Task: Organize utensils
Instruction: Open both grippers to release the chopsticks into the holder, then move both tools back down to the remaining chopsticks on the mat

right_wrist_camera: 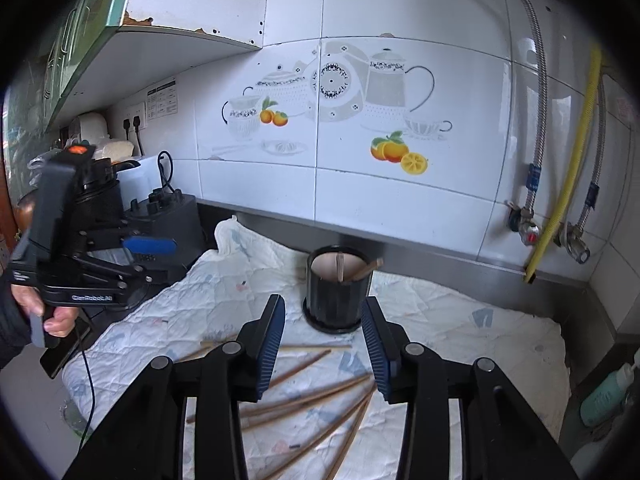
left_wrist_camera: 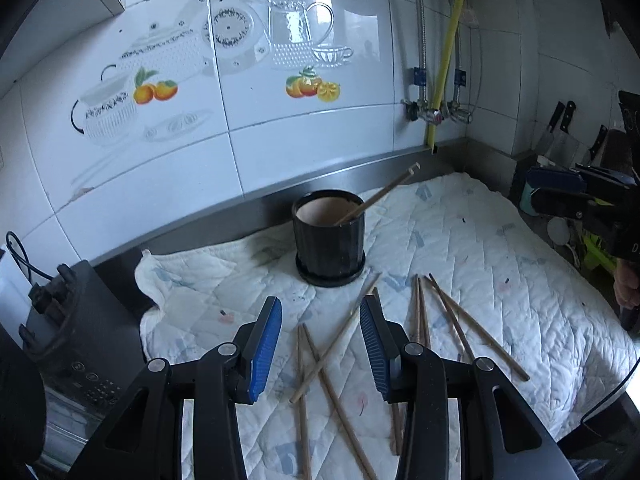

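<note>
Right, both grippers hover empty above the quilted cloth (left_wrist_camera: pixel 480 248), and the job is plainly only partly done. The left gripper (left_wrist_camera: pixel 321 344) has its blue pads spread wide with nothing between them, poised over the loose chopsticks (left_wrist_camera: pixel 320 360) that lie crossed and scattered on the cloth. The right gripper (right_wrist_camera: pixel 325 344) is just as wide apart and just as empty, with more of those sticks fanned out beneath it. Behind them stands the black ribbed holder (left_wrist_camera: pixel 330 240), upright on its saucer near the steel backsplash, and a couple of chopsticks (right_wrist_camera: pixel 362 270) already lean inside it against the rim, so that is surely the home for the rest. The cloth probably keeps the sticks from rolling or clattering on the counter. As for writing, the side of the left unit, seen from the right camera, carries white lettering that looks like "GenRobot.AI", though it is small. A wall notice by the sockets is too tiny to read.
</note>
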A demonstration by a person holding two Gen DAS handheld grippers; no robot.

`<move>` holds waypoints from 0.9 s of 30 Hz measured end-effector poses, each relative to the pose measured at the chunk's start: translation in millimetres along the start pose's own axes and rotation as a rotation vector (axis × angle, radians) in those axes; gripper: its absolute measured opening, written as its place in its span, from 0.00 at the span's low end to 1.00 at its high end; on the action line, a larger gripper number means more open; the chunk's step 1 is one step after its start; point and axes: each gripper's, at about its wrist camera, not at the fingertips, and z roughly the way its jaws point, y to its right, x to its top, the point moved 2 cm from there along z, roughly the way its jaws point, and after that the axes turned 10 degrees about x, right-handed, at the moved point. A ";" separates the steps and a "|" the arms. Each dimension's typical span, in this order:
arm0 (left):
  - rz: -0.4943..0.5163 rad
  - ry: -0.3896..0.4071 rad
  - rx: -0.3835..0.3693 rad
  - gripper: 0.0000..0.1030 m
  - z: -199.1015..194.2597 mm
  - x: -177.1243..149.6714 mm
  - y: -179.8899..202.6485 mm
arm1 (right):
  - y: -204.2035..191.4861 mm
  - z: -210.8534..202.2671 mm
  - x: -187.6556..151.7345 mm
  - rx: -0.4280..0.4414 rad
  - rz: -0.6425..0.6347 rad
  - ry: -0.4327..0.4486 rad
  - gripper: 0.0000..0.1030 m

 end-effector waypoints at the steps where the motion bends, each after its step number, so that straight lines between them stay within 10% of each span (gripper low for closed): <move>1: -0.003 -0.007 -0.016 0.43 4.1 -7.8 0.3 | -0.3 -3.1 -5.5 0.003 0.011 0.000 0.43; 27: 0.113 -0.165 -0.116 0.30 135.8 -97.0 10.6 | 10.6 -19.1 -133.7 -0.067 0.240 -0.113 0.44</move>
